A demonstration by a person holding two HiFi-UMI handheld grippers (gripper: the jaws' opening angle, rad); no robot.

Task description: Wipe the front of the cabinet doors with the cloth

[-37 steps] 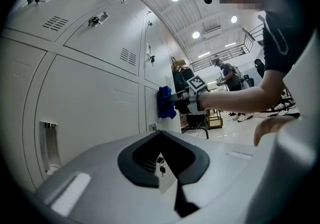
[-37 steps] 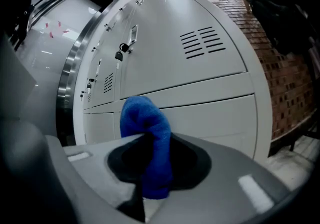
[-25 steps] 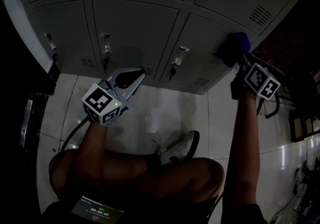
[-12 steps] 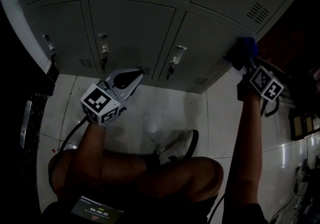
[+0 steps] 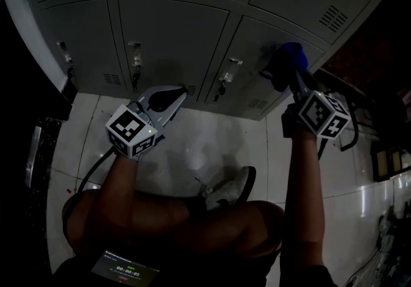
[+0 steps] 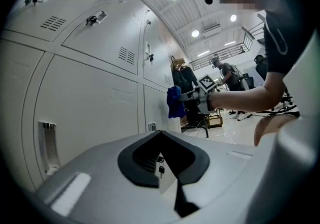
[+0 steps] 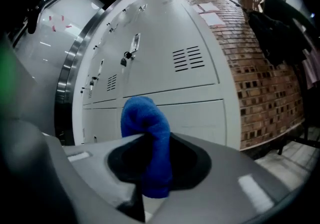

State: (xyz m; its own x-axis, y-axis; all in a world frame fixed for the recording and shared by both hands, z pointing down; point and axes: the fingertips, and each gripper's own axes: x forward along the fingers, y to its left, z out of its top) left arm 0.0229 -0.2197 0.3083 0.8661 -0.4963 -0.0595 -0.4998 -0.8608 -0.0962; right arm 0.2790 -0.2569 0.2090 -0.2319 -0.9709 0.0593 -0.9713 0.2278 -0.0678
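Two grippers: I hold one in each hand, facing a bank of pale grey metal cabinet doors [image 5: 173, 35] with vent slots and small latches.
Right gripper [image 5: 293, 81]: its jaws are clamped on a bunched blue terry cloth [image 5: 290, 61]. In the right gripper view the cloth [image 7: 147, 123] fills the gap between the dark jaw pads of the right gripper [image 7: 150, 140] and bulges out past the tips.
Cloth position: up against the front of the lower door at the far right of the row, near that door's upper part. From the left gripper view it [image 6: 173, 101] shows flat against the door faces [image 6: 90, 102].
Left gripper [image 5: 182, 93]: jaws brought together at the tips, nothing held. It hangs low in front of the middle lower door, near the bottom edge, apart from the metal. In its own view the left gripper [image 6: 161, 133] points along the row.
Keys: small ones [image 5: 221, 92] hang from the latches.
Floor: white glossy tiles [image 5: 212, 144] below the doors.
Wall: red brick [image 7: 265, 77] just right of the cabinet.
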